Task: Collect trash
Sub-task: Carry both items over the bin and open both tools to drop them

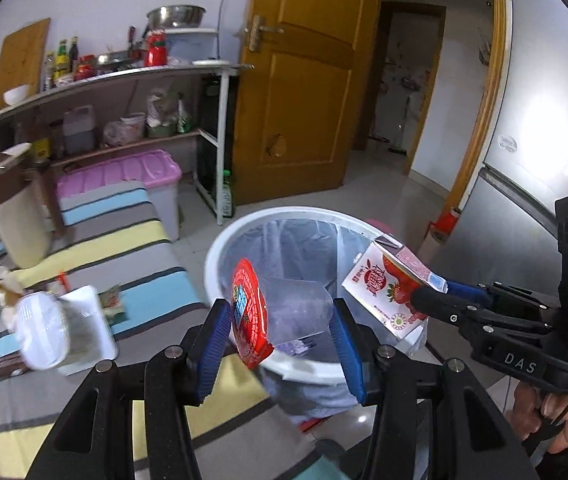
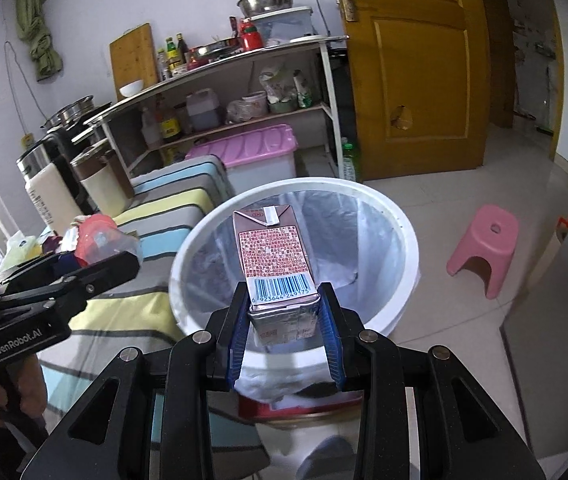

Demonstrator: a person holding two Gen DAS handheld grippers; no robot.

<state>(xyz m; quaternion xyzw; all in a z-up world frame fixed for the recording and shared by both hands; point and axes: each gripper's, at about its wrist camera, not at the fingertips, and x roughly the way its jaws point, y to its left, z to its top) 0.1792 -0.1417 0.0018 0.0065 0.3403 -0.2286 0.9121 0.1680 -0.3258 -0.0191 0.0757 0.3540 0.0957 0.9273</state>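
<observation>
Over bin (image 2: 400, 240), carton (image 2: 273, 252) between pads.

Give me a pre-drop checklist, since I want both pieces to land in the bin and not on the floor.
1. Left gripper grips the clear cup with red lid: ok.
2. Right gripper grips the strawberry milk carton: ok.
3. Cup above the white bin opening: ok.
4. Carton above the bin opening: ok, seen from the right wrist.
5. Bin liner open, room inside: ok.
6. The two grippers clear of each other: ok.
</observation>
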